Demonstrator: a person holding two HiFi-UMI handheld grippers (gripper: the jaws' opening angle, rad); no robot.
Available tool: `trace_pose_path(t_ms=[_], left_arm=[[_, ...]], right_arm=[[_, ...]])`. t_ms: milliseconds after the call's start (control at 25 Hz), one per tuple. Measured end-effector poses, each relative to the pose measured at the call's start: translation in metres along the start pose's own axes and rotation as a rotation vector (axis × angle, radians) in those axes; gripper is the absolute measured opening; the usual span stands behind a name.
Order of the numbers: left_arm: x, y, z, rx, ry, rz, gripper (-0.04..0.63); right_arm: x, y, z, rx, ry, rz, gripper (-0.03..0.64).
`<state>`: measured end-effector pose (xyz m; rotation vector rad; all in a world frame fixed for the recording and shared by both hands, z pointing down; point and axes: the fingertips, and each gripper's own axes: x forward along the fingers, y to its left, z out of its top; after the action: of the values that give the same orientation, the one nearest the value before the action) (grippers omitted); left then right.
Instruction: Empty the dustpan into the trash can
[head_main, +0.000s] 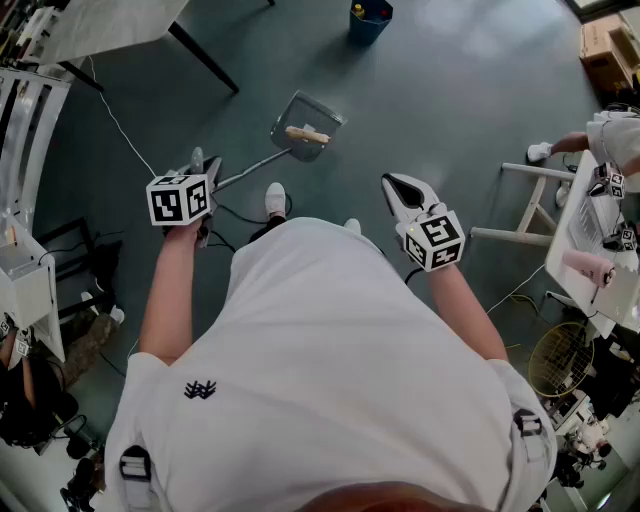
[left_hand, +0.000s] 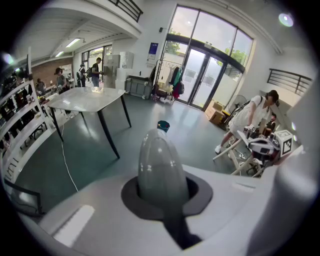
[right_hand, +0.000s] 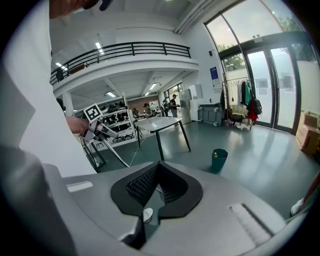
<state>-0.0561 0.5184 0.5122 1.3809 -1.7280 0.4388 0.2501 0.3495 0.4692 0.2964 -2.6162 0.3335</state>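
A clear long-handled dustpan (head_main: 307, 125) hangs low over the green floor ahead of my feet, with a beige scrap (head_main: 307, 134) lying in it. Its thin handle (head_main: 250, 168) runs back to my left gripper (head_main: 205, 176), which is shut on the grey handle end (left_hand: 161, 170). The blue trash can (head_main: 370, 20) stands farther ahead on the floor, apart from the pan; the trash can (left_hand: 163, 126) also shows beyond the handle end, and the trash can (right_hand: 218, 160) at mid right. My right gripper (head_main: 400, 190) is held at my right side, and this gripper (right_hand: 157, 172) is shut on nothing.
A white table (head_main: 110, 25) with black legs stands at the far left. A white frame (head_main: 530, 200) and a cluttered desk (head_main: 590, 250) are at the right, with a person (head_main: 615, 135) beside them. Cardboard boxes (head_main: 605, 50) sit at the far right. A cable (head_main: 120, 125) trails across the floor.
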Motion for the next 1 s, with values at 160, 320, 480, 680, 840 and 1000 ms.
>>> trace_pose_path(t_ms=[160,320,480,680,840,1000], left_arm=[[0.006,0.038,0.027,0.032,-0.02,-0.036,0.06],[0.012,0.074,0.046,0.074,-0.013,-0.072,0.06],[0.02,0.096,0.065,0.142,0.0,-0.105,0.06],[0.041,0.114,0.095,0.174,0.01,-0.128,0.06],[0.066,0.122,0.128,0.151,0.005,-0.131,0.06],[0.093,0.111,0.178,0.146,-0.008,-0.123,0.06]], right_arm=[[0.052,0.017,0.035,-0.001,-0.021,-0.022,0.0],[0.094,0.045,0.061,0.004,-0.04,-0.059,0.0],[0.122,0.062,0.075,0.039,-0.048,-0.107,0.0],[0.13,0.062,0.084,0.085,-0.047,-0.158,0.0],[0.136,0.035,0.089,0.12,-0.057,-0.178,0.06],[0.15,-0.015,0.098,0.126,-0.063,-0.176,0.078]])
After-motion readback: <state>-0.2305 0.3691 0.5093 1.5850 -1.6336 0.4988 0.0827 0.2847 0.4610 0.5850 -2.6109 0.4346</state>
